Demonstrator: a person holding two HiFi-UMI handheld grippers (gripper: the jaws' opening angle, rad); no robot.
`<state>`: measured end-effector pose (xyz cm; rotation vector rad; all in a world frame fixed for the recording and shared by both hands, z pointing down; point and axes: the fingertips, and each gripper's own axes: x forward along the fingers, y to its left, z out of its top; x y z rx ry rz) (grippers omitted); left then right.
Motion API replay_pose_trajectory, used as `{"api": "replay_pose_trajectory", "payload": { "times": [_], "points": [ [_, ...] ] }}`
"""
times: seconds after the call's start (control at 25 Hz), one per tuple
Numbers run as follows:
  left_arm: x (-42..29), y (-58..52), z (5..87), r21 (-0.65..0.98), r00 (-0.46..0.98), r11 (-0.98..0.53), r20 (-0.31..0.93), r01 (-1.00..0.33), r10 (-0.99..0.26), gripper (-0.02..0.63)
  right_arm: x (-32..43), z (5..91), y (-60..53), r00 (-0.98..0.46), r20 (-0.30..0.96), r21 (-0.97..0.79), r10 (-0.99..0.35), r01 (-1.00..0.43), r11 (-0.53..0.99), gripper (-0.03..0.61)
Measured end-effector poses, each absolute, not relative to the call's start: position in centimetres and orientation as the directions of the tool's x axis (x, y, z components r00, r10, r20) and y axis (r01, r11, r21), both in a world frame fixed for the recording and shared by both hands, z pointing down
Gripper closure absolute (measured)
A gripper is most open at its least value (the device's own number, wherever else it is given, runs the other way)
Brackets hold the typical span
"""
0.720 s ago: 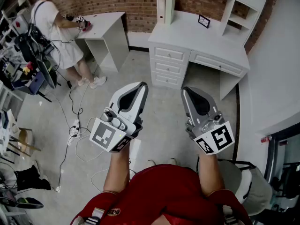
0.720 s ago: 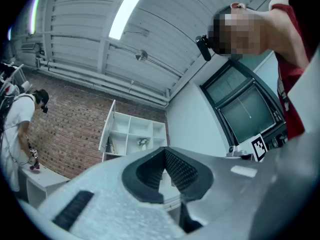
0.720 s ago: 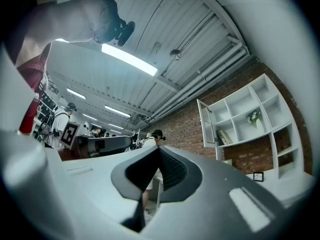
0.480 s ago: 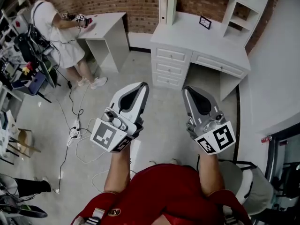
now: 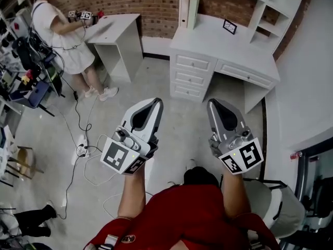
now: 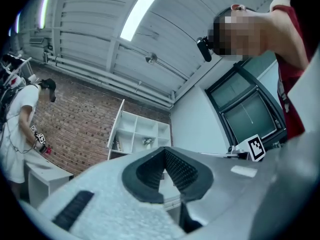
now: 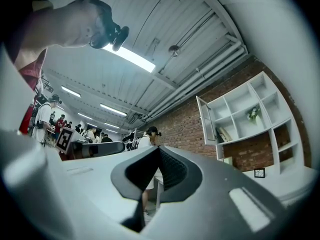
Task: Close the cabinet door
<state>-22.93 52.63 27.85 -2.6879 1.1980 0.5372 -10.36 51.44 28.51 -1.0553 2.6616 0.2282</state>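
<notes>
The white shelf unit (image 7: 250,114) stands on a white desk (image 5: 223,46) against the brick wall. Its cabinet door (image 7: 204,120) hangs open at the unit's upper left; in the left gripper view the door (image 6: 116,130) shows edge-on. My left gripper (image 5: 157,101) and right gripper (image 5: 210,102) are held side by side over the floor, well short of the desk and tilted upward. The jaws of both are shut with nothing between them. Looking along the jaws, the left gripper (image 6: 165,152) faces the shelves, and the right gripper (image 7: 159,150) faces left of them.
A smaller white table (image 5: 117,33) stands at the back left, with a person in white (image 5: 57,25) working at it. Cables and a power strip (image 5: 83,142) lie on the floor at left. A chair (image 5: 276,202) sits close at my right.
Both grippers stay shut and side by side, sitting a little lower in the head view as the view shifts. The person at the back left has moved their hands at the table.
</notes>
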Motion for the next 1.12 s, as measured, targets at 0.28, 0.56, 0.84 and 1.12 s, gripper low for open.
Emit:
{"api": "replay_pose_trajectory", "payload": {
  "times": [0.28,0.56,0.84,1.12],
  "points": [
    [-24.4,47.4,29.8,0.034,0.598,-0.647,-0.349,-0.762,-0.722,0.612,-11.9,30.4,45.7,-0.722,-0.292,0.022,-0.627,-0.661,0.750,0.565],
    [-24.8,37.1,29.7,-0.006,0.583,-0.613,-0.315,-0.790,-0.749,0.612,-11.0,30.8,34.9,-0.720,-0.330,-0.015,-0.610,-0.642,0.766,0.565],
    [-21.4,22.8,28.6,-0.054,0.608,-0.622,-0.297,-0.781,-0.737,0.612,-7.0,30.6,21.4,-0.707,-0.356,-0.014,-0.611,-0.650,0.760,0.565],
    [-18.9,11.8,27.1,-0.066,0.602,-0.612,-0.290,-0.788,-0.744,0.612,-3.8,30.0,10.7,-0.712,-0.352,-0.024,-0.608,-0.642,0.766,0.565]
  ]
}}
